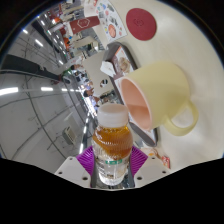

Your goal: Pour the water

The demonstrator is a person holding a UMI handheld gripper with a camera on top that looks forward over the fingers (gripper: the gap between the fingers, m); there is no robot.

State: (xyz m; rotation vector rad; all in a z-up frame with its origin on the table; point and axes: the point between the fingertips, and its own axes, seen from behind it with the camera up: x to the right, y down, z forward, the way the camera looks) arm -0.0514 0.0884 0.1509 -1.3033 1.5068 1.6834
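Note:
A clear plastic bottle (112, 140) with amber liquid in its upper part sits between my fingers, and my gripper (112, 160) is shut on it, both purple pads (87, 157) pressing its sides. The view is strongly tilted. Just beyond the bottle's top lies the mouth of a pale yellow mug (160, 95) with a pink inside and a handle (182, 122) toward the fingers' right. The bottle's neck points at the mug's rim. Its cap end is hidden behind the bottle body.
The mug stands on a white table (190, 40). A red round sign or disc (140, 20) lies farther along it. Beyond are shelves, ceiling lights (45, 88) and a cluttered room.

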